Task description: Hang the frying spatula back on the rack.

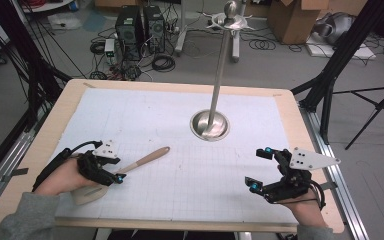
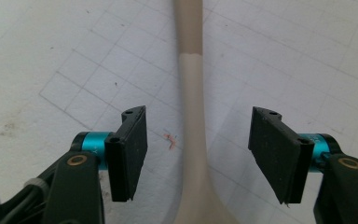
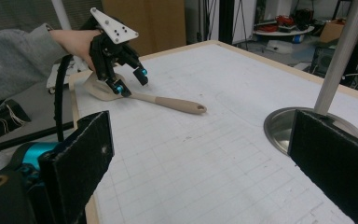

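1. The left gripper (image 1: 111, 172) sits at the near left of the desk (image 1: 45, 145), held in a hand (image 1: 62, 180) with a grey sleeve (image 1: 27, 215). Its jaws stand apart, straddling the spatula's handle without touching it; in the left gripper view the handle runs up between the two black pads (image 2: 130, 149) with a gap on each side.

2. The spatula (image 1: 145, 160) is beige and lies flat on the white gridded mat (image 1: 180, 125). Its broad blade (image 1: 87, 194) is at the near left, partly under the left gripper and hand, and its handle points away and to the right, toward the middle of the mat. The far tip of the handle has a small hole, seen in the right gripper view (image 3: 198, 109).

3. The right gripper (image 1: 260, 170) is at the near right of the desk, well apart from the spatula. Its jaws are wide apart with nothing between them, and a grey three-cornered plate (image 1: 312, 159) sits on top of it.

4. Farther back, right of centre, a round metal base (image 1: 210, 125) rests on the mat with an upright metal pole (image 1: 222, 60) rising from it. It stands well apart from both grippers and from the spatula's tip.

5. Beyond the desk, on the floor, are computer towers (image 1: 140, 27), loose cables (image 1: 162, 62) and cardboard boxes (image 1: 292, 20).
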A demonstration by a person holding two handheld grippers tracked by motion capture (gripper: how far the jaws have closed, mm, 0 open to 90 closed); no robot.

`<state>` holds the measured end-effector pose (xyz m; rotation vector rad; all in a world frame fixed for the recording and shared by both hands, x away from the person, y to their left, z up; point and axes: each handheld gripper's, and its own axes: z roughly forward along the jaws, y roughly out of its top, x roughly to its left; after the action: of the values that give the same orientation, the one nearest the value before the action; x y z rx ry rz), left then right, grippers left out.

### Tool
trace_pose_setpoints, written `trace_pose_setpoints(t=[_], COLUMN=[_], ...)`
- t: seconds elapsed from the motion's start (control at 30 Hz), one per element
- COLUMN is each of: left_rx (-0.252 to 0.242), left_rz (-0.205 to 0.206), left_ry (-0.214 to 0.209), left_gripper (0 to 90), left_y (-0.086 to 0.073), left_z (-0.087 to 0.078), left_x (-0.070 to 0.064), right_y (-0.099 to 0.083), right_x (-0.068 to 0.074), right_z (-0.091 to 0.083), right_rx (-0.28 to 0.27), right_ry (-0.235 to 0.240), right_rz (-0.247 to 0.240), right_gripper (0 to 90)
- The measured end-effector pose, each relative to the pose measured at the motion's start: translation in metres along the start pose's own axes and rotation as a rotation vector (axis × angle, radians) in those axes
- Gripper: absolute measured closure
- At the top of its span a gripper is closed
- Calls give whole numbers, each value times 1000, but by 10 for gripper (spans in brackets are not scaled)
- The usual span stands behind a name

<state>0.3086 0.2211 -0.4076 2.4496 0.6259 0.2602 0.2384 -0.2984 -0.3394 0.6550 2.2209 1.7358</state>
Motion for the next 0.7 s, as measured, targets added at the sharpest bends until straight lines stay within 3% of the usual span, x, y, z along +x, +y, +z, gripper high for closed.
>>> trace_pose_setpoints(t=[0.7], left_rx=[75], left_rz=[-2], left_ry=[7], left_gripper=[529], left_y=[-5], left_z=[6], left_x=[3], right_y=[-1], right_x=[2], right_z=[-3], right_rx=[9], right_ry=[-1], right_rz=[10], right_gripper=[58])
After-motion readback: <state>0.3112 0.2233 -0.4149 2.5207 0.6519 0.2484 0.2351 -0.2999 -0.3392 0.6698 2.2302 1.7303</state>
